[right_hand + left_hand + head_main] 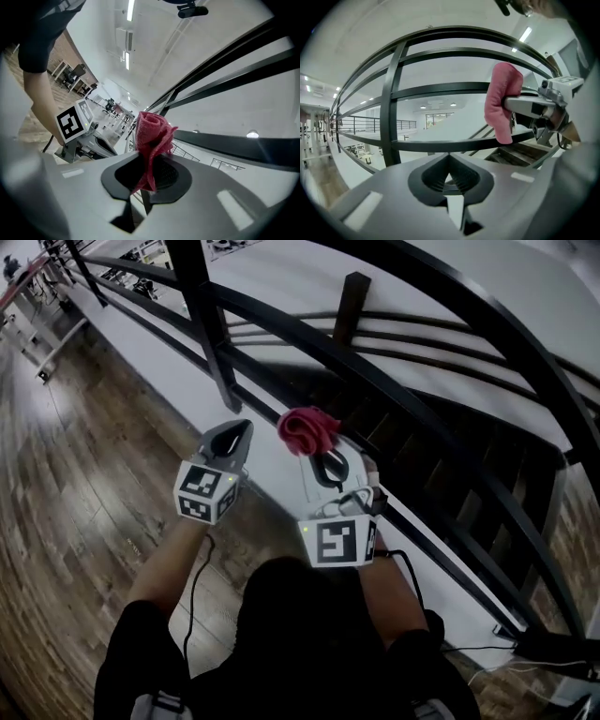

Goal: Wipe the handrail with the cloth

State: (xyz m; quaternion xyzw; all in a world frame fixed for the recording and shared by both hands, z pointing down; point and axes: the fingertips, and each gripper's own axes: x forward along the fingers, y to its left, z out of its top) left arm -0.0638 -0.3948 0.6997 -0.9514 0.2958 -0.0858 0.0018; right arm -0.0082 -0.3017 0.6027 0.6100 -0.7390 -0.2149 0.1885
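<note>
— The right gripper [323, 454] is seen closed on the cloth [305, 427]. Is that borne out by its own view?

— It is. In the right gripper view the jaws are pressed onto the red cloth, which is pinched low down. The rest is bunched into a loose roll that stands out past the tips.

— And where is the cloth placed against the handrail [412, 409]?

— In the head view it is held just beside the dark curved rail, on the person's side of it. In the left gripper view it is seen in front of the middle and lower bars. Whether the rail is actually touched cannot be told from any view.

— How is the left gripper [239, 432] held?

— It is held to the left of the cloth, apart from it and pointed at the railing. In its own view the jaws are brought together at the tips, and nothing is caught between them.

— What is seen underneath?

— A wooden floor [75, 484] is seen below both grippers.
</note>
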